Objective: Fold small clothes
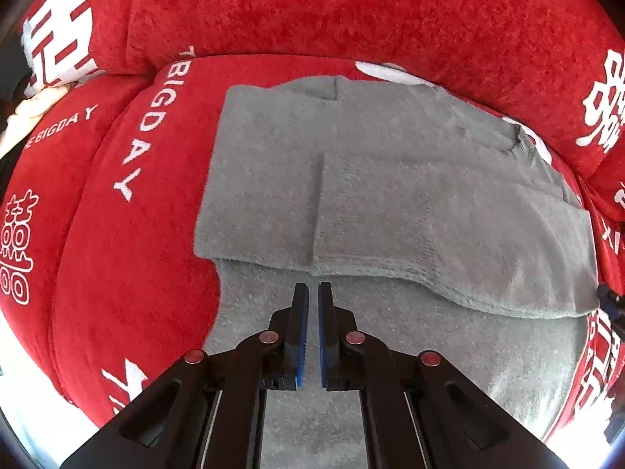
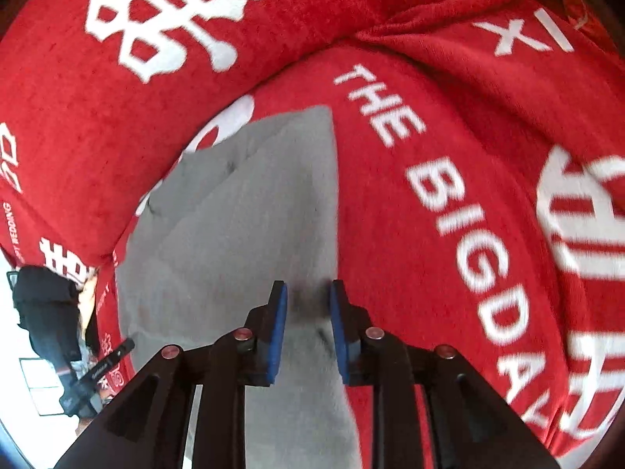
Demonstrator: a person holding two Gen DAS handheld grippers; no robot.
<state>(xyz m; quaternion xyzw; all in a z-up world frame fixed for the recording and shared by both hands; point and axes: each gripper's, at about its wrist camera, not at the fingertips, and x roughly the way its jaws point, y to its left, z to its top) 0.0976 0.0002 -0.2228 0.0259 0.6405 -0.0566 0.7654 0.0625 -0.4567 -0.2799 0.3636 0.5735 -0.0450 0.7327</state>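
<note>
Red plush bedding point(image 1: 351, 11) fills both views, printed in white with large Chinese characters and the words "THE BIGDAY" point(image 2: 441, 211); it covers a soft, bed-like surface and bunches into a thick roll along the far side.

On this red cover lies the grey garment point(image 1: 390, 179), a small fleecy piece of clothing spread flat. In the left wrist view an upper layer is folded over a lower one, its hemmed edge running across just ahead of the fingertips, and a vertical crease divides the top layer. A ribbed cuff or collar shows at its far right corner. In the right wrist view the same grey garment point(image 2: 242, 211) runs away from the camera, with its right edge straight against the red cover.

At the left edge of the right wrist view, off the bedding, a dark shape point(image 2: 47, 312) stands against a bright floor; it is too blurred to tell more.

Above the lower grey layer, the left gripper point(image 1: 313, 293) has its blue-padded fingers drawn almost together with only a narrow slit between them and nothing caught there. The right gripper point(image 2: 308, 293) is released, its jaws apart over the garment's right edge, with no cloth between the pads.
</note>
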